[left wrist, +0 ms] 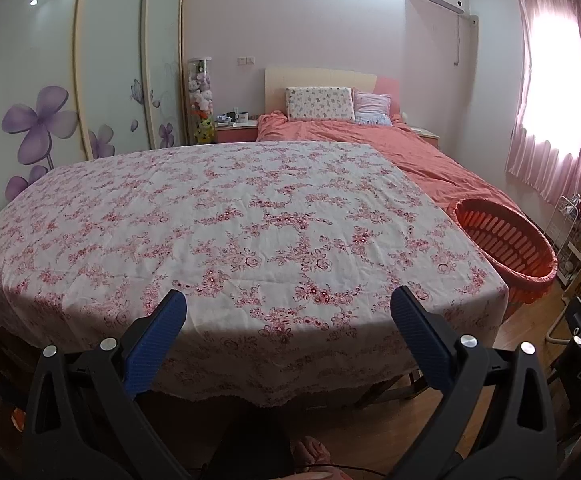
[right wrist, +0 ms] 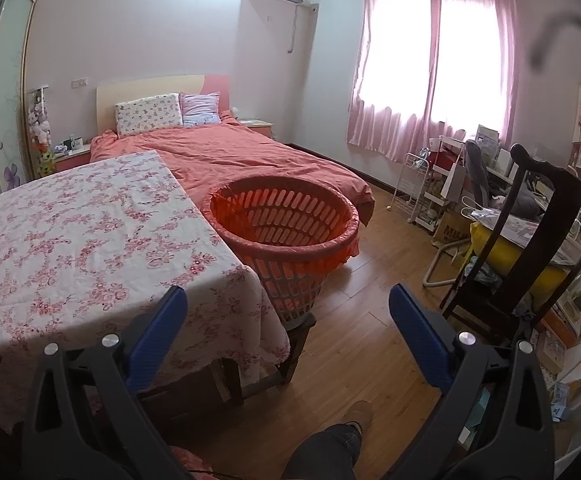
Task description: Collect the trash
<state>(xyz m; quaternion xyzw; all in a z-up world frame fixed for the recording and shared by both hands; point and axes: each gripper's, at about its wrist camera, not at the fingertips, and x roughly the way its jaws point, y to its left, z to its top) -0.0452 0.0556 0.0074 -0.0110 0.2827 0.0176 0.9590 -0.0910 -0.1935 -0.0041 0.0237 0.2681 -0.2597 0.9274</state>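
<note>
Both grippers idle at the near table edge: left gripper (left wrist: 288,304) jaws spread wide, gripping nothing, aimed over the floral tablecloth (left wrist: 226,220); right gripper (right wrist: 288,304) likewise spread with nothing between its fingers, pointing past the table corner at the wood floor (right wrist: 354,320). Orange basket (right wrist: 286,220) with a liner sits just beside the table's right edge, on a low dark stool. Behind: bed (right wrist: 230,152) with pink cover, two pillows, curtained window (right wrist: 430,60) far right; can't spot any trash on the cloth.
</note>
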